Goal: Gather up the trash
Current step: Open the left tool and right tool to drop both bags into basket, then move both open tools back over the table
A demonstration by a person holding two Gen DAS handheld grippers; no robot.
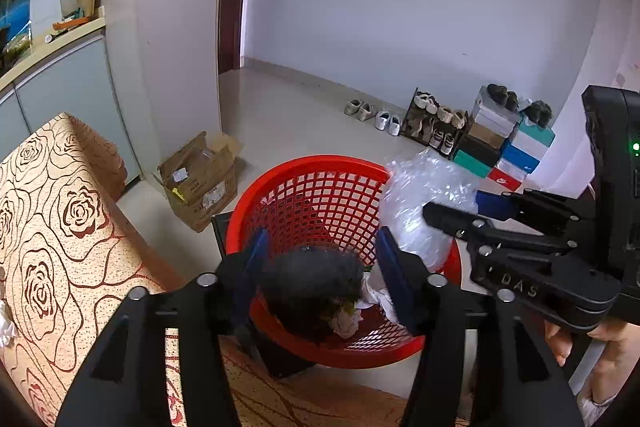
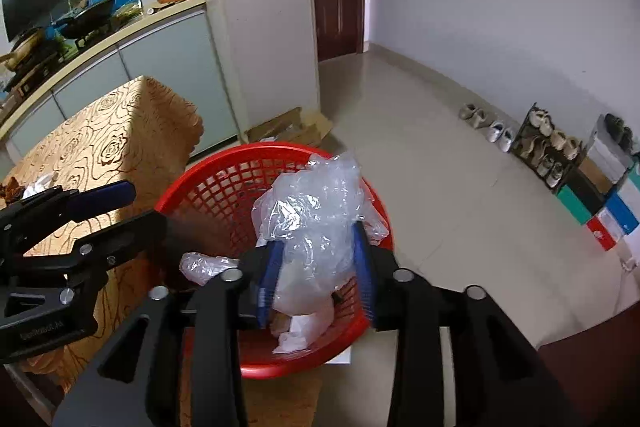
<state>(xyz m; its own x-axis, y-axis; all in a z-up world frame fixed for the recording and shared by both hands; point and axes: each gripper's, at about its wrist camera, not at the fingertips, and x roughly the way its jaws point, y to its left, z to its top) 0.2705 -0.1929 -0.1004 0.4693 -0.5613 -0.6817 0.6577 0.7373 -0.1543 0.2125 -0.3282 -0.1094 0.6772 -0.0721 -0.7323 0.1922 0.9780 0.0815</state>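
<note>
A red mesh basket (image 1: 320,187) stands on the floor beside the table; it also shows in the right wrist view (image 2: 224,187). My left gripper (image 1: 320,267) is over the basket with its fingers spread, a dark grey lump (image 1: 312,277) between them; contact is unclear. White crumpled paper (image 1: 372,297) lies in the basket. My right gripper (image 2: 318,267) is above the basket with a crumpled clear plastic bag (image 2: 316,219) between its wide-spread blue pads; the bag also shows in the left wrist view (image 1: 420,203).
A table with a rose-patterned cloth (image 1: 52,227) stands left of the basket. A cardboard box (image 1: 200,179) sits on the floor behind. Shoes, a shoe rack (image 1: 434,125) and stacked shoe boxes (image 1: 504,143) line the far wall.
</note>
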